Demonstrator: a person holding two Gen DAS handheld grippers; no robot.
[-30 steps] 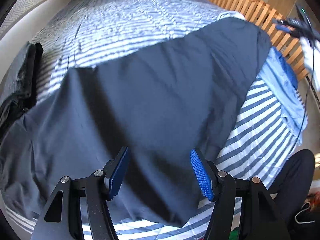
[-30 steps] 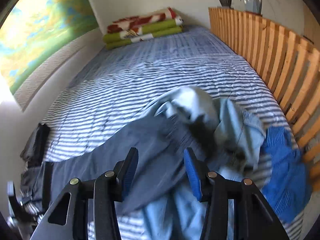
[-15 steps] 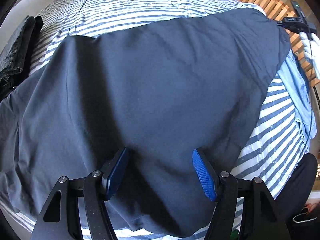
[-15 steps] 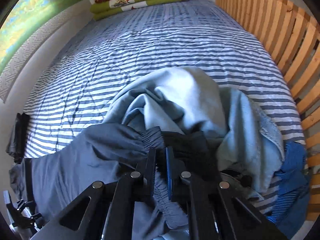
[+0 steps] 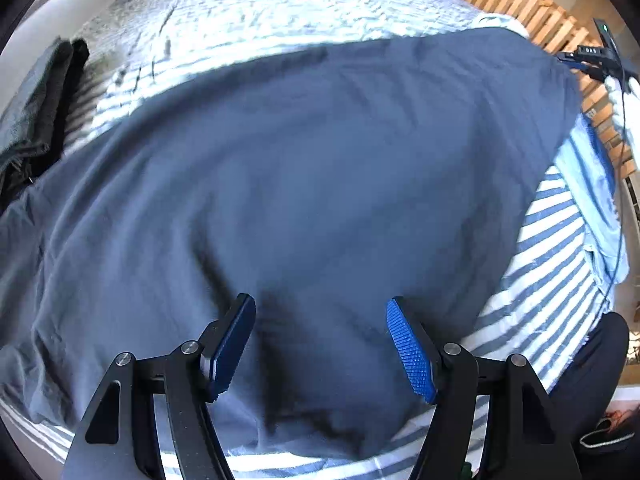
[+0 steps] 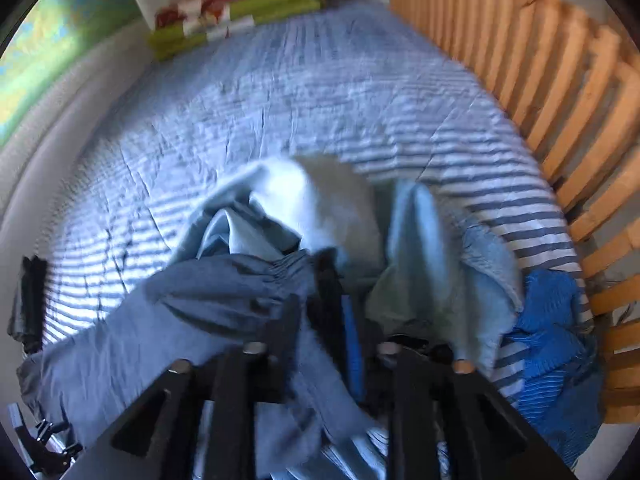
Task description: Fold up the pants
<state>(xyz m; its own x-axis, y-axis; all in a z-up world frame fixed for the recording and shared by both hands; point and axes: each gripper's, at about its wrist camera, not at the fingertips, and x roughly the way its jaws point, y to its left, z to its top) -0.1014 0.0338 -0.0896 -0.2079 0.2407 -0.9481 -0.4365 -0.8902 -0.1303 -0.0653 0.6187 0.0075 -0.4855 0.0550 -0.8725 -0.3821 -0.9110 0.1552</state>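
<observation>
1. Striped bedspread (image 6: 304, 92) fills the room between a wooden slat rail (image 6: 568, 92) and the wall, and your dark blue pants (image 5: 312, 168) lie spread across its near edge.
2. They look thin, limp and light, so you'd best pinch them at the gathered waistband (image 6: 280, 272) or a hem.
3. Your left gripper (image 5: 320, 352) hangs wide over the cloth, nothing clamped.
4. Your right gripper (image 6: 320, 344) has just been reopening, jaws narrow, waistband cloth between them; too blurry to say whether they pinch it.
</observation>
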